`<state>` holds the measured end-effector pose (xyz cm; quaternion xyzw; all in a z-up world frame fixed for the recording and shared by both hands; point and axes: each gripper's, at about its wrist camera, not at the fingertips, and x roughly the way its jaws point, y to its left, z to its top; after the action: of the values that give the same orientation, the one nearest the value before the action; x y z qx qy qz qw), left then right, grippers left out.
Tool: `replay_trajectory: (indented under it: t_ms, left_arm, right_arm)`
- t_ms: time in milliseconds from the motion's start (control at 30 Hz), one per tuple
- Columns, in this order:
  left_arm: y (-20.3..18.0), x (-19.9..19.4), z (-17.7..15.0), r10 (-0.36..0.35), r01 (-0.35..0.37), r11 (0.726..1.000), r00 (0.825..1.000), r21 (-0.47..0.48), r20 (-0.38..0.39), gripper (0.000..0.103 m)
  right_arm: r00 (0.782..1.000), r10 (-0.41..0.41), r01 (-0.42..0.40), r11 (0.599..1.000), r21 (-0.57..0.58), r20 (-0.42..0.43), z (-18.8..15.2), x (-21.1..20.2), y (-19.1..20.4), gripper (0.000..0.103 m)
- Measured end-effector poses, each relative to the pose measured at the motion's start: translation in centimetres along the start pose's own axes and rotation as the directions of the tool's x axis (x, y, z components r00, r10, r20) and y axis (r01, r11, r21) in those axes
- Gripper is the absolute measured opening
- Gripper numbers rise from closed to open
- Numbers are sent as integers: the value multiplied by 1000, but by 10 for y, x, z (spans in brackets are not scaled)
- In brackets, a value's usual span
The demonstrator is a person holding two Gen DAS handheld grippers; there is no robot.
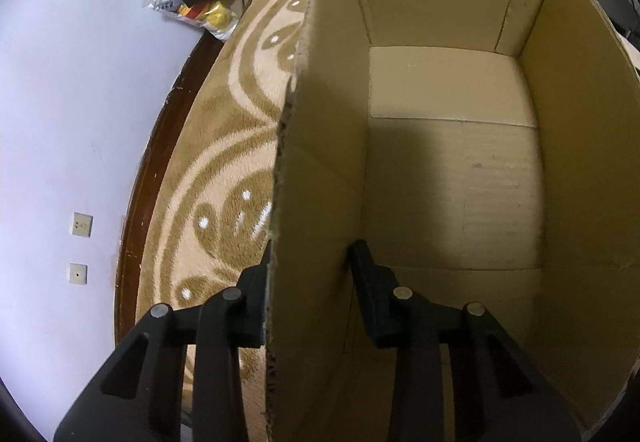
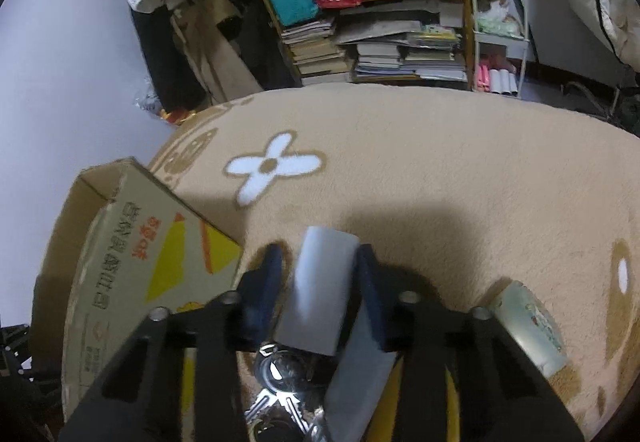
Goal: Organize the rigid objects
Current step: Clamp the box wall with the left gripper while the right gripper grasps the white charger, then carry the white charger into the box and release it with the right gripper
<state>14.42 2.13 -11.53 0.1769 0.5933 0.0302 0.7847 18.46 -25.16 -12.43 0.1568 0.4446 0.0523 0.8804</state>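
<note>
1. the left hand-held gripper [image 1: 308, 262] straddles the left wall of the cardboard box [image 1: 452, 170], one finger outside and one inside; whether the pads actually press the wall is hard to tell.
2. the box stands open on the patterned carpet [image 1: 224, 146], near the carpet's edge by the white wall [image 1: 72, 82], and its floor is bare.
3. the right hand-held gripper [image 2: 316, 262] pinches a grey cylinder [image 2: 320, 290] between its fingers, held above the carpet.
4. in the right wrist view the box sits to the left of the gripper, its printed side facing the camera.
5. below the cylinder a bunch of keys [image 2: 280, 374] lies on the carpet, beside something yellow, blurred.
6. a pale cup-like item [image 2: 528, 330] lies on its side to the right.
7. a cluttered bookshelf [image 2: 380, 50] stands past the carpet's far edge.
</note>
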Motion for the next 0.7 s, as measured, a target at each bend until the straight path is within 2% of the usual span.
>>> replay_trajectory:
  t_ms: [100, 233, 300, 467, 567, 700]
  left_arm:
    - [-4, -4, -2, -1, 1, 1000, 1000, 10, 30, 31]
    - [-10, -6, -2, 13, -15, 999, 999, 32, 53, 31]
    - [-11, -5, -2, 20, -22, 999, 999, 40, 50, 30]
    - [-8, -3, -1, 2, -2, 1000, 999, 9, 54, 24]
    - [-6, -2, 0, -20, 20, 1000, 998, 2, 53, 21]
    - [-4, -1, 0, -23, 23, 1000, 998, 3, 55, 21]
  right_arm:
    - [1000, 25, -26, 999, -46, -15, -2, 1, 10, 37]
    - [996, -75, 69, 992, -106, -50, -10, 12, 20, 37]
    - [987, -123, 112, 988, -109, -100, -14, 21, 18, 32]
    - [987, -159, 152, 978, -140, -36, -17, 12, 24, 29]
    - [989, -150, 150, 979, -139, 10, -13, -1, 29, 29]
    - [979, -158, 176, 975, -138, 130, -8, -30, 40, 29]
